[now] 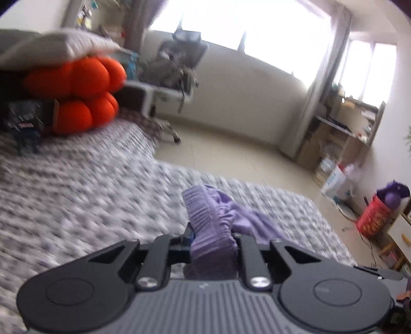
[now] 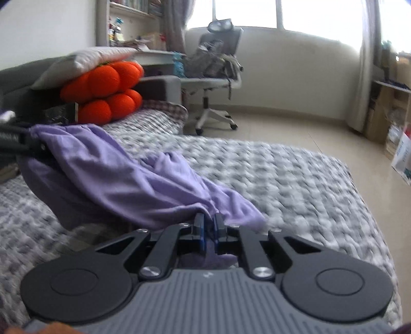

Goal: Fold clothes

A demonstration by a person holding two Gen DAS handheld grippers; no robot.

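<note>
While both grippers point out over the bed (image 2: 295,174), a lilac garment (image 2: 120,179) hangs stretched between them above the grey-and-white knitted cover.

In the left wrist view, the left gripper (image 1: 213,239) has its fingers (image 1: 189,235) drawn close on a thick bunch of the garment's ribbed, gathered band; cloth fills the gap between them and spills back toward the camera. More of the lilac fabric trails away to the right and down onto the cover. The view is blurred.

In the right wrist view, the right gripper (image 2: 208,226) has its blue-tipped fingers (image 2: 199,226) nearly together, pinching a thin fold of the same garment; a small tail of cloth shows behind them. From that pinch the fabric runs up and to the left as a slack, sagging sheet to the other gripper, seen at the left edge of this view, which holds the gathered band. The lower part of the sheet droops near the cover; whether it touches the cover I cannot tell.

At the head of the bed lie an orange lobed cushion (image 2: 102,90) with a grey pillow (image 2: 84,60) on top. Beyond the bed stands an office chair (image 2: 215,74) piled with clothing, under bright windows (image 2: 308,15). Shelves (image 1: 341,128) stand along the right wall.
</note>
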